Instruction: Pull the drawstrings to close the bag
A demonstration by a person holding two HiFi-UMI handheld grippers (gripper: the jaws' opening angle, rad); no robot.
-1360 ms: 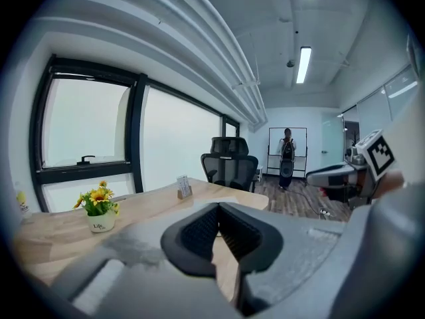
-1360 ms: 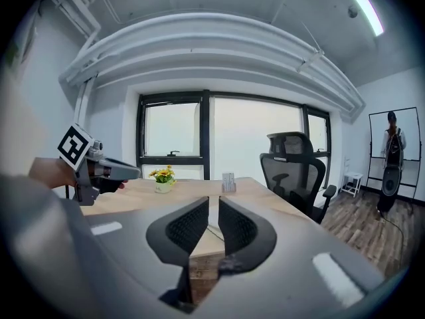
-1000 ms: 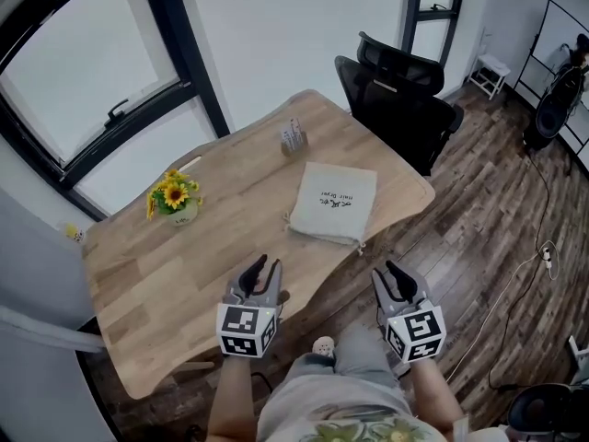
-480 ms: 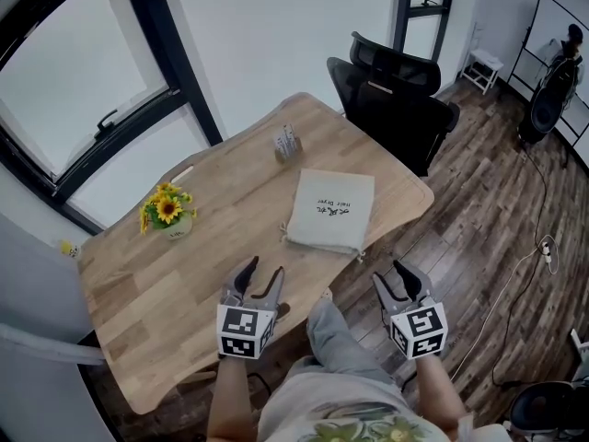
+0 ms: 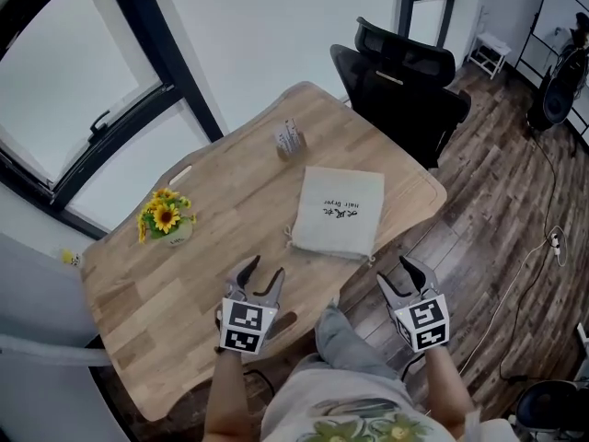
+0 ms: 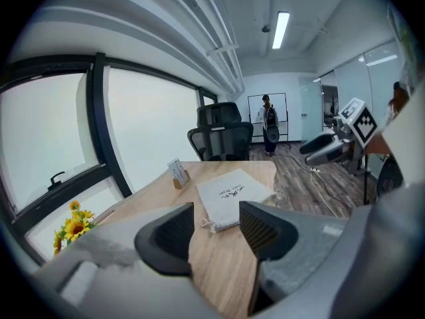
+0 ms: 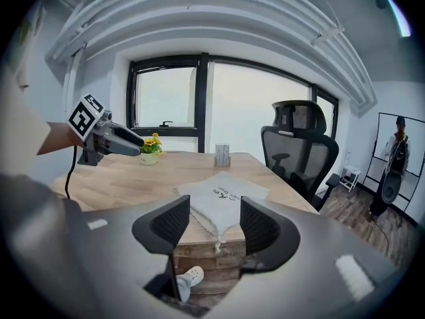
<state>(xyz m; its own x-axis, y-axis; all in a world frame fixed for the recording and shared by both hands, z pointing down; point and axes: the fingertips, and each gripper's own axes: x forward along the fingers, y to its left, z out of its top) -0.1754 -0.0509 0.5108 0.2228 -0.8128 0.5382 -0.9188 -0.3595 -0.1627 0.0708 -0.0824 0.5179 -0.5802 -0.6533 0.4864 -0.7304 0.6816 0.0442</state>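
Observation:
A flat grey cloth bag point(image 5: 339, 212) with dark print lies on the wooden table point(image 5: 212, 247), near its front right edge. Its drawstring ends point(image 5: 371, 259) hang at the bag's near edge. My left gripper point(image 5: 261, 273) hovers over the table's front edge, short of the bag, open and empty. My right gripper point(image 5: 409, 270) is off the table over the floor, its jaws opening with nothing between them. The left gripper view shows the bag point(image 6: 229, 195) beyond the left gripper point(image 6: 216, 228). The right gripper point(image 7: 214, 221) faces the bag point(image 7: 219, 201) and a dangling string knot point(image 7: 217, 244).
A small pot of sunflowers point(image 5: 166, 221) stands at the table's left. A card holder point(image 5: 289, 138) sits at the far edge. A black office chair point(image 5: 405, 81) is behind the table's right end. A person point(image 6: 269, 121) stands far back in the room.
Both grippers' jaws have spread wider. The grippers stay near the table's front edge, and the person's knee has come forward under it.

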